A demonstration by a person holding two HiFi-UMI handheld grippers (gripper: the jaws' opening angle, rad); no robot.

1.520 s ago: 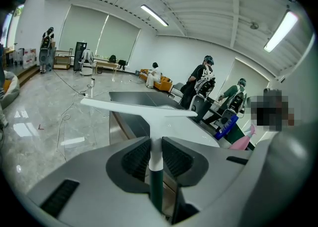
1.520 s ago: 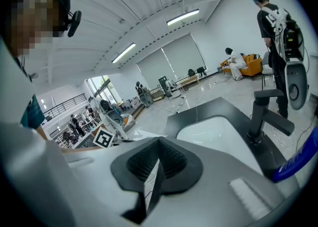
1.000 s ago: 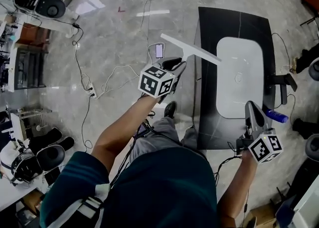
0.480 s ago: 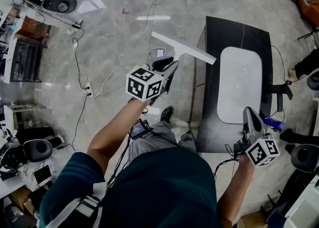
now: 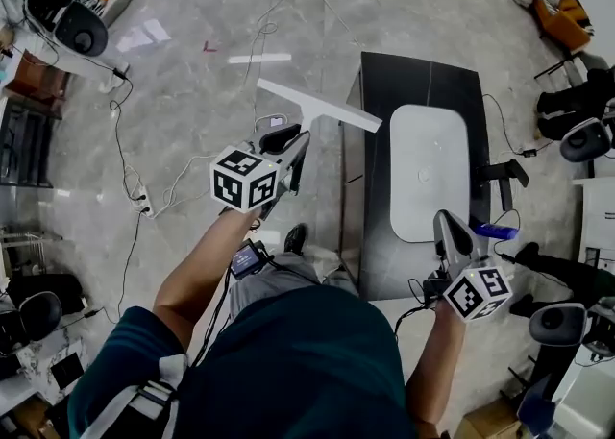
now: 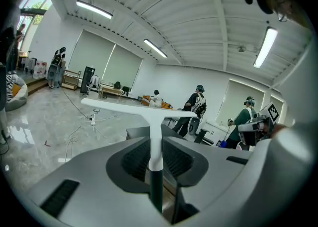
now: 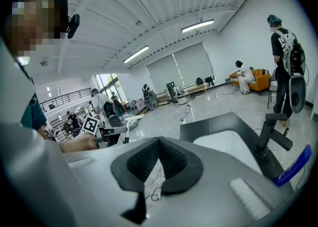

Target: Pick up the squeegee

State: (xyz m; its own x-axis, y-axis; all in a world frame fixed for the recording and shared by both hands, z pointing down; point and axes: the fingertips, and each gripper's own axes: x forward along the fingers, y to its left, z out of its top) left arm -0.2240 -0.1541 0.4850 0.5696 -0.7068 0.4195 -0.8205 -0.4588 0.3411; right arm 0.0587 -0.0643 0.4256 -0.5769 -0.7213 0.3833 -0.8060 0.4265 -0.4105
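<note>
The squeegee (image 5: 318, 106) has a long white blade on a white neck and a dark handle. My left gripper (image 5: 292, 151) is shut on that handle and holds it in the air over the floor, left of the black counter (image 5: 384, 91). In the left gripper view the squeegee (image 6: 144, 112) stands upright with its stem pinched between the pads, and the left gripper (image 6: 155, 160) sits below the blade. My right gripper (image 5: 450, 231) hovers at the counter's near right corner. In the right gripper view the right gripper (image 7: 158, 160) is shut with nothing in it.
A white sink basin (image 5: 428, 173) is set in the counter, with a dark tap (image 5: 502, 178) and a blue object (image 5: 495, 231) on its right. Cables and a power strip (image 5: 144, 202) lie on the floor at left. Several people stand in the background (image 6: 197, 107).
The left gripper has lifted the squeegee and carried it leftward, away from the counter. The right gripper has shifted a little to the left.
</note>
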